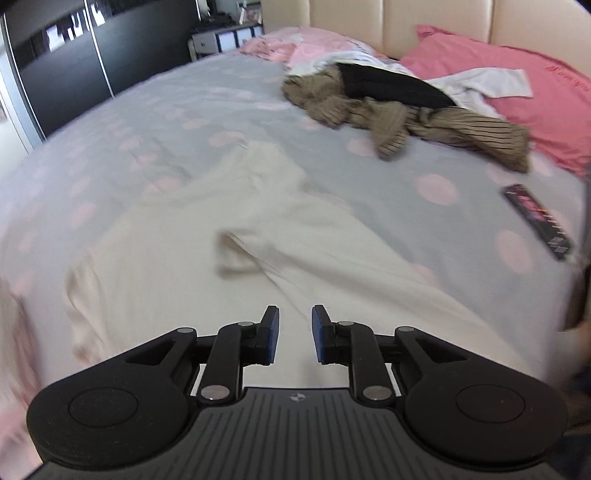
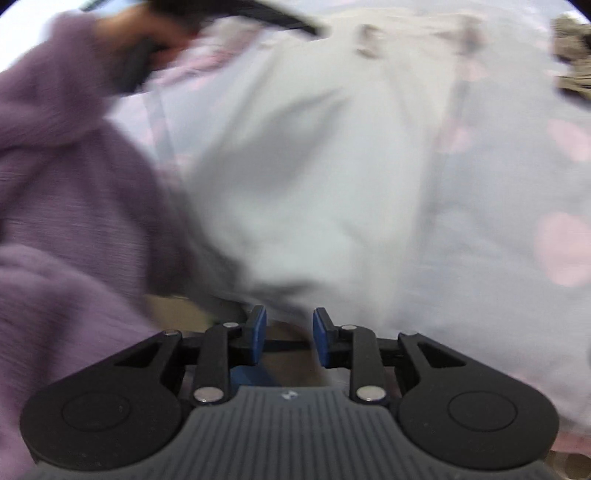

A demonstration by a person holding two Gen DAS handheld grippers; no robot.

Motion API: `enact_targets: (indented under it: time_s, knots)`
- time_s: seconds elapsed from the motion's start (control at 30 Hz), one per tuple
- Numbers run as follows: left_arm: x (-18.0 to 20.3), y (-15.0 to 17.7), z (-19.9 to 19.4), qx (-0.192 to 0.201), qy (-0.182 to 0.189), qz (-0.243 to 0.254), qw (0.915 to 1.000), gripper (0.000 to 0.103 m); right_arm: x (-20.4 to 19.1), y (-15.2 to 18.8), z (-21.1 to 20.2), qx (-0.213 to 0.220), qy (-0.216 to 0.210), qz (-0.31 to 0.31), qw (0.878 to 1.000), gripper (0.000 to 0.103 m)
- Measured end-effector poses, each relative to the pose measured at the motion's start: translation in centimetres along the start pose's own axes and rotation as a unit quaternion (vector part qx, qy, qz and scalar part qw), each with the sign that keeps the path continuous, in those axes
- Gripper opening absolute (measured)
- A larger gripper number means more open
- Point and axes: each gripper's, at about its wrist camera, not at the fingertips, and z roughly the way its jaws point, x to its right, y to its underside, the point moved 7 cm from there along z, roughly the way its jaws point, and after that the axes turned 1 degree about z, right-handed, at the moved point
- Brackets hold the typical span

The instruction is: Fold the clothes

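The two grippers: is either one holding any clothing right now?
No. The left gripper and right gripper are both open and empty above the cream garment.

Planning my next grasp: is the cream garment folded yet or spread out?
Spread out: the cream garment lies mostly flat across the bed, only wrinkled.

Left wrist view rides low over the bed (image 1: 155, 122), looking along its fingers toward the headboard (image 1: 436, 22) and the far clothes pile (image 1: 388, 103). Right wrist view sits much closer, blurred, aimed down across the bed's near edge. Both share the cream garment (image 1: 258, 236) (image 2: 295, 166) and the dotted sheet.
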Motion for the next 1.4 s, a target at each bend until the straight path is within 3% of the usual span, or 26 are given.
enact_targets:
  time_s: [0.1,0.3,0.47,0.57,0.77,0.83,1.03,1.27,1.3,1.37,1.4]
  knots:
    - [4.0,3.4,-1.2,-0.028,0.049,-0.017,0.9983,0.016,1.8,0.6,0.9,-0.016,0.046,-0.001,0.999,0.031]
    - [11.2,10.6,-1.8,-0.113,0.112,-0.040,0.9864,0.016,-0.8,0.9,2.0,-0.016,0.027,-0.038,0.999,0.031]
    - [12.6,14.8,-0.7,-0.147,0.110,-0.053,0.9816,0.016,-4.2,2.5,2.4,-0.026,-0.002,-0.102,0.994,0.030]
    - [12.9,16.5,0.1,-0.160,0.097,-0.048,0.9812,0.016,-5.1,2.3,4.0,-0.038,-0.011,-0.100,0.994,0.030]
    - [13.2,16.5,1.4,-0.146,0.115,-0.032,0.9821,0.015,-5.0,2.1,6.5,-0.055,0.005,-0.084,0.995,0.030]
    - [12.9,16.3,1.1,-0.142,0.129,-0.033,0.9809,0.001,-4.9,2.2,6.2,-0.049,0.005,-0.076,0.996,0.030]
    - [11.5,15.8,-0.7,-0.126,0.151,-0.032,0.9800,0.000,-4.6,1.6,4.4,-0.001,-0.015,-0.044,0.999,0.031]
    - [10.6,16.5,0.7,-0.147,0.138,-0.051,0.9782,0.000,-4.2,0.7,6.5,0.019,-0.052,0.066,0.996,0.030]
    - [10.4,16.5,0.7,-0.149,0.137,-0.054,0.9778,0.000,-4.2,0.6,6.7,0.019,-0.056,0.085,0.995,0.026]
    - [10.0,16.8,0.6,-0.152,0.136,-0.061,0.9772,0.000,-4.2,0.5,7.0,0.017,-0.061,0.114,0.992,0.003]
    - [10.1,16.7,0.6,-0.151,0.134,-0.064,0.9773,0.000,-4.3,0.6,7.1,0.015,-0.056,0.109,0.992,0.000]
